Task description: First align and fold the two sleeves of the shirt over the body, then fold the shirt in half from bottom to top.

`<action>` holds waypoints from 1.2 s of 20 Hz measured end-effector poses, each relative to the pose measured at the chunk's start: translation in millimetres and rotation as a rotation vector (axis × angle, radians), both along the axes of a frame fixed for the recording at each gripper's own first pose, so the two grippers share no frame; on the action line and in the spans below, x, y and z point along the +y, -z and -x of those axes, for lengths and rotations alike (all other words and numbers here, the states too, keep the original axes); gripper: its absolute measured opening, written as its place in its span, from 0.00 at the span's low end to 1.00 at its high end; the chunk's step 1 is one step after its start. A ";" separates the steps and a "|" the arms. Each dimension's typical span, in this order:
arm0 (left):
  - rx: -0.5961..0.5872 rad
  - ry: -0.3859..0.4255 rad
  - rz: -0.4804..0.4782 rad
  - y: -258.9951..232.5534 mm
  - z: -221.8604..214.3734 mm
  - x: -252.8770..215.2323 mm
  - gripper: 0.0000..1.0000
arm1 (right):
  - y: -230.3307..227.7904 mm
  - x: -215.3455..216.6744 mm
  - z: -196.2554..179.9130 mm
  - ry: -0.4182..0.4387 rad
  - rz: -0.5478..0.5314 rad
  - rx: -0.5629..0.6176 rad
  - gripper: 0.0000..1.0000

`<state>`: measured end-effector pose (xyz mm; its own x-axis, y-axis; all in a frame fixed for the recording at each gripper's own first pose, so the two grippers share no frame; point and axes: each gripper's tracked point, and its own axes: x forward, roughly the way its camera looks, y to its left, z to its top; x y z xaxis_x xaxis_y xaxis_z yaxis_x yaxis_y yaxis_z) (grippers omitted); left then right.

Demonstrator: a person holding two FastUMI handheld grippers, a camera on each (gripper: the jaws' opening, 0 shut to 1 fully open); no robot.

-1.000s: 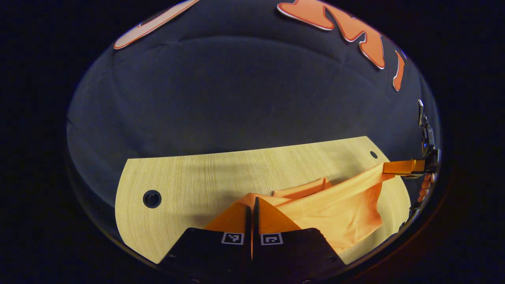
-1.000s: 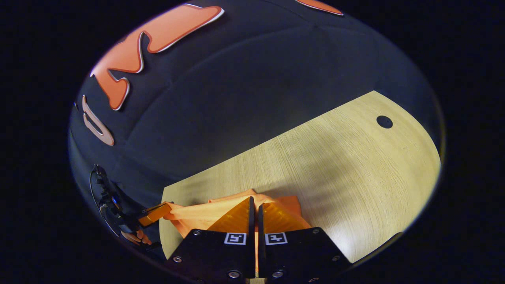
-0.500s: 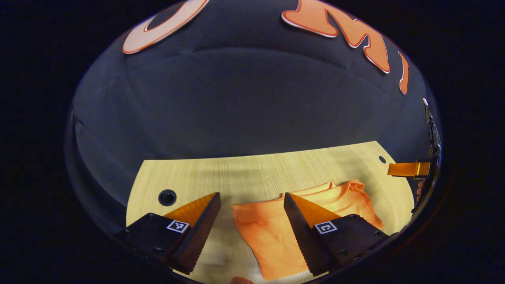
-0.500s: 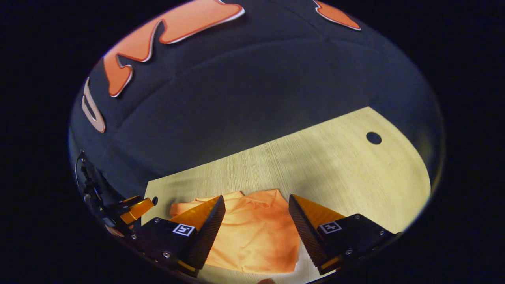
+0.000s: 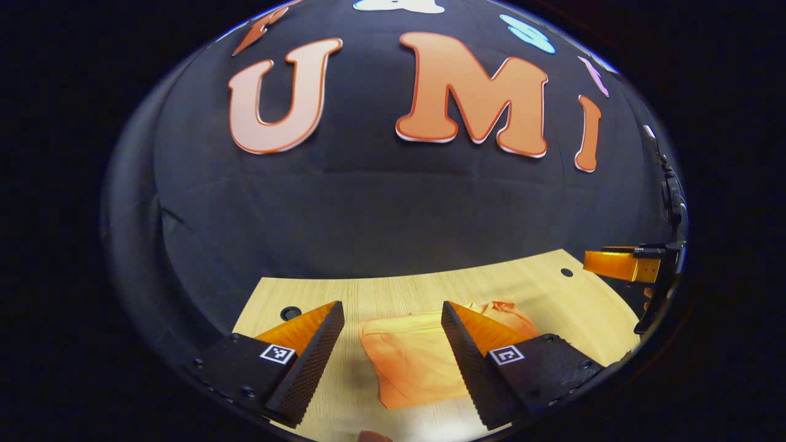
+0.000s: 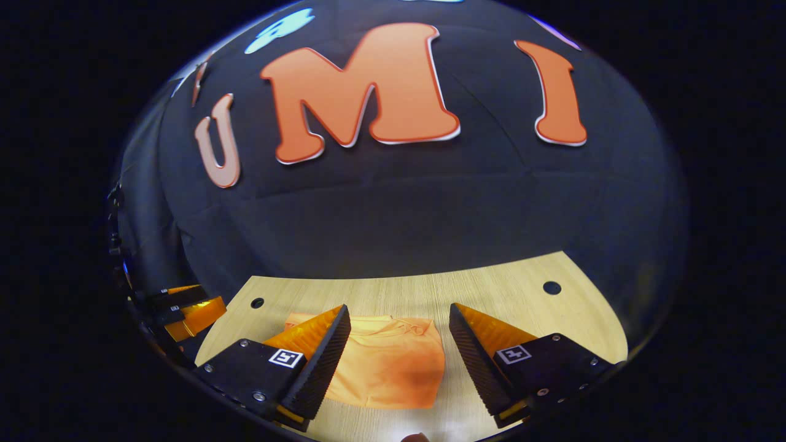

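While both grippers, left (image 5: 390, 350) and right (image 6: 399, 353), hang spread and empty above the table (image 6: 491, 294), shirt (image 6: 387, 362) lies folded flat just ahead between their fingers, neither nearer; fold looks done

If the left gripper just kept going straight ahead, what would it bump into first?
Probably the folded orange shirt on the wooden table, lying between the left gripper's open jaws; depth is hard to judge.

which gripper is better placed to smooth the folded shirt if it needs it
Right, marginally. The right gripper is open with the shirt centred between its fingers; the left gripper, also open, has it off to one side.
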<state>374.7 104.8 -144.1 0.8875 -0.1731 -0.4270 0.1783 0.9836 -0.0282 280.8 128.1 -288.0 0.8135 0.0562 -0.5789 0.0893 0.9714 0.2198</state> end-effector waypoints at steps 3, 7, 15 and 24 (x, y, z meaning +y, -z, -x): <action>-0.089 -0.037 -0.002 -38.6 49.9 4.3 0.98 | -36.7 7.5 23.8 -0.037 0.028 -0.085 0.98; -0.175 -0.098 0.012 -77.5 113.2 4.0 0.98 | -82.6 19.3 70.6 -0.078 0.049 -0.180 0.98; -0.334 -0.148 0.020 -120.9 217.3 -7.7 0.98 | -146.7 42.9 136.1 -0.142 0.065 -0.343 0.97; -0.438 -0.161 -0.012 -128.5 280.4 -24.4 0.98 | -146.0 52.3 194.5 -0.154 0.082 -0.384 1.00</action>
